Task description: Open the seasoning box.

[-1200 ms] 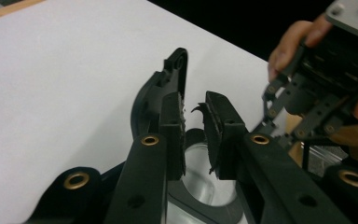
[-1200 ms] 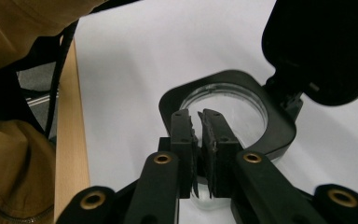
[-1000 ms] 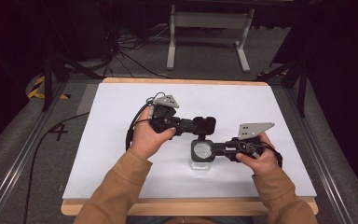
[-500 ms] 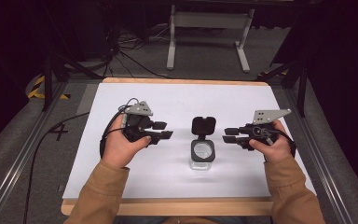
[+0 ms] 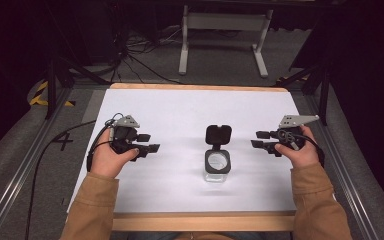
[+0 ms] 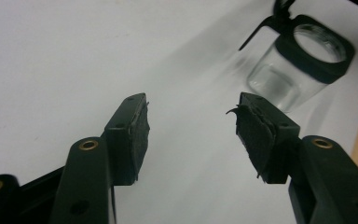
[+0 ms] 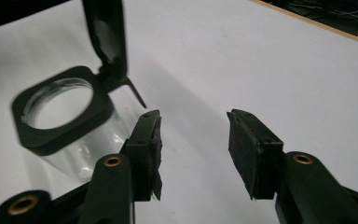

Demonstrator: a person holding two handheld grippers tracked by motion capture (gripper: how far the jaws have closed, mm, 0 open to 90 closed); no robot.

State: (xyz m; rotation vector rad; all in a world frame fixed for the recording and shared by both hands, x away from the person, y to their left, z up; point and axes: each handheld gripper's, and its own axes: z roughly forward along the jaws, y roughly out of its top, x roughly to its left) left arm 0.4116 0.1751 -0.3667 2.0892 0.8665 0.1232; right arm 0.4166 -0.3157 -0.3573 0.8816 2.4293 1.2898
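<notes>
A clear glass jar (image 5: 217, 165) with a black square collar and its hinged black lid (image 5: 218, 135) flipped up stands at the table's middle front. The jar (image 6: 298, 65) lies off to the upper right in the left gripper view, and the jar (image 7: 70, 126) sits at left in the right gripper view. My left gripper (image 5: 150, 142) hovers left of the jar, open, nothing between its pads; its jaws have just been opening. At the jar's right my right gripper (image 5: 258, 139) is open and empty too, its jaws also just widened. Both point inward toward the jar.
The white table top (image 5: 180, 110) has a wooden front edge (image 5: 200, 221). Metal rails run along both sides. A cable (image 5: 45, 150) trails off the left side to the floor. A white stand (image 5: 225, 30) is on the floor beyond the far edge.
Both hands drew apart from the jar, left hand leftward and down, right hand rightward. Both grippers' jaws opened. The jar's lid now stands flipped up, free of the grippers.
</notes>
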